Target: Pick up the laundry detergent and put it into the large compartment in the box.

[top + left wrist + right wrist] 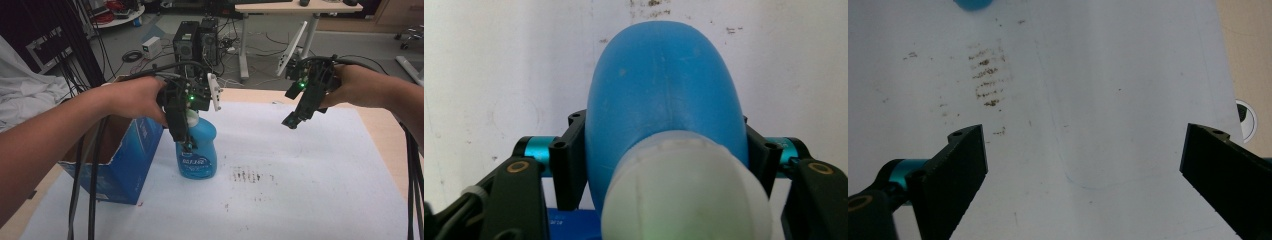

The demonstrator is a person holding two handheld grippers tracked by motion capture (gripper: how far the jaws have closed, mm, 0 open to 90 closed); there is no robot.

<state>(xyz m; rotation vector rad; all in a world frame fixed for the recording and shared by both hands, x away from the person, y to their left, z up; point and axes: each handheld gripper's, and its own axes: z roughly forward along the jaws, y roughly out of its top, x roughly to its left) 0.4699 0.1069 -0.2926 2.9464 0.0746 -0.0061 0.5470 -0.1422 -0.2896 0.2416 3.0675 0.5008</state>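
Observation:
A blue plastic bottle (pixel 201 150) with a white cap stands upright on the white mat (pixel 310 190), next to a blue box. My left gripper (pixel 186 144) reaches down over it from above. In the left gripper view the two black jaws press against both sides of the bottle (pixel 664 85), below its white cap (pixel 684 195), so the left gripper (pixel 664 150) is shut on it. My right gripper (pixel 293 121) hangs above the mat to the right, tilted downward. Its jaws stand wide apart with nothing between them, the right gripper (pixel 1083 155) open over bare mat.
An open blue cardboard box (pixel 125 165) stands at the left, touching or nearly touching the bottle. A dark smudged stain (pixel 249 176) marks the mat just right of the bottle; the stain (pixel 985 75) lies ahead of the right jaws. Wooden table edge (pixel 380 125) runs along the right.

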